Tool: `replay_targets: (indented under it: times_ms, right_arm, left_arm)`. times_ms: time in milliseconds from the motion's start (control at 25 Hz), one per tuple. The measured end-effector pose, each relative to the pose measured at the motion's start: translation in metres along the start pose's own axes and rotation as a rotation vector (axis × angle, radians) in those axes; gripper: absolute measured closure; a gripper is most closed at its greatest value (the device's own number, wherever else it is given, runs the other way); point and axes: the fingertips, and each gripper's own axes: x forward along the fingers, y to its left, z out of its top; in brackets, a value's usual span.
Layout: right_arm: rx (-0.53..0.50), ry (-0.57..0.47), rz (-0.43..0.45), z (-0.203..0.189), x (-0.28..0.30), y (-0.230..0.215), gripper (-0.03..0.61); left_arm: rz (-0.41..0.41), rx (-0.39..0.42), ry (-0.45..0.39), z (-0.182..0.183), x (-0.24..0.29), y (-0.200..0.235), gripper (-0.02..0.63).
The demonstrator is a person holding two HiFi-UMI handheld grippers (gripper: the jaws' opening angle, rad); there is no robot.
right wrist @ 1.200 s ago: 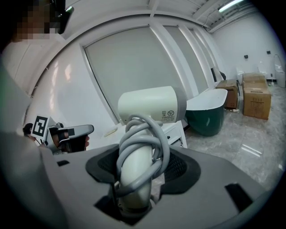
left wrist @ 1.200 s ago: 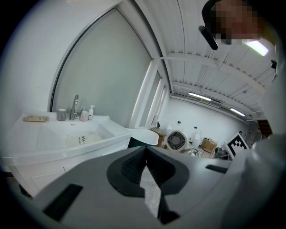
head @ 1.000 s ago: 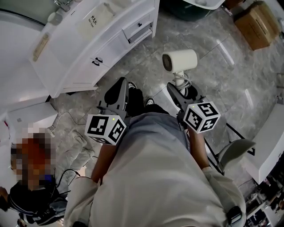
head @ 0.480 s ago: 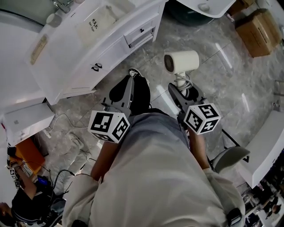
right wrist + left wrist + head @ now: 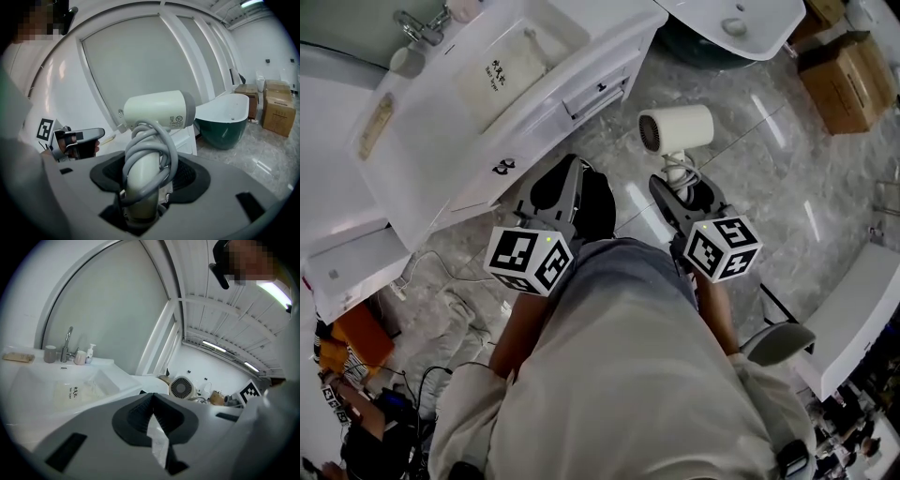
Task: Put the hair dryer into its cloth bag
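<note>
My right gripper [image 5: 673, 190] is shut on the handle of the cream hair dryer [image 5: 678, 127], whose grey cord is wound round that handle [image 5: 149, 161]. The barrel [image 5: 157, 110] stands up above the jaws. My left gripper [image 5: 570, 169] is shut and holds nothing; its pads [image 5: 140, 409] meet in the left gripper view. The white cloth bag [image 5: 500, 73] with dark print lies flat on the vanity counter beyond the left gripper and apart from it. The left gripper view also has the bag [image 5: 74, 393], with the dryer's round grille [image 5: 181, 387] to the right.
The white vanity [image 5: 441, 159] has drawers, a faucet [image 5: 420, 21] and cups at its back edge. A dark green bathtub [image 5: 226, 121] and cardboard boxes [image 5: 847, 64] stand to the right. The floor is grey marble. A grey seat [image 5: 780, 341] is at my lower right.
Both grippers have travelled towards the vanity, the dryer going along in the right one. The counter and bag now sit closer to the left gripper. The person at lower left has slid almost out of view.
</note>
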Motion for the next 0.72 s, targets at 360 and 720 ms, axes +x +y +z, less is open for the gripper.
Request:
replay_targets:
  times_ms: [360, 720]
  right_arm:
    - [0.009, 0.020, -0.016, 0.056, 0.062, -0.020, 0.321]
    - [-0.014, 0.045, -0.028, 0.111, 0.125, -0.034, 0.321]
  left_arm:
    - [-0.003, -0.024, 0.029, 0.033, 0.052, 0.049, 0.606]
    - [0.006, -0.041, 0.000, 0.077, 0.102, 0.100, 0.606]
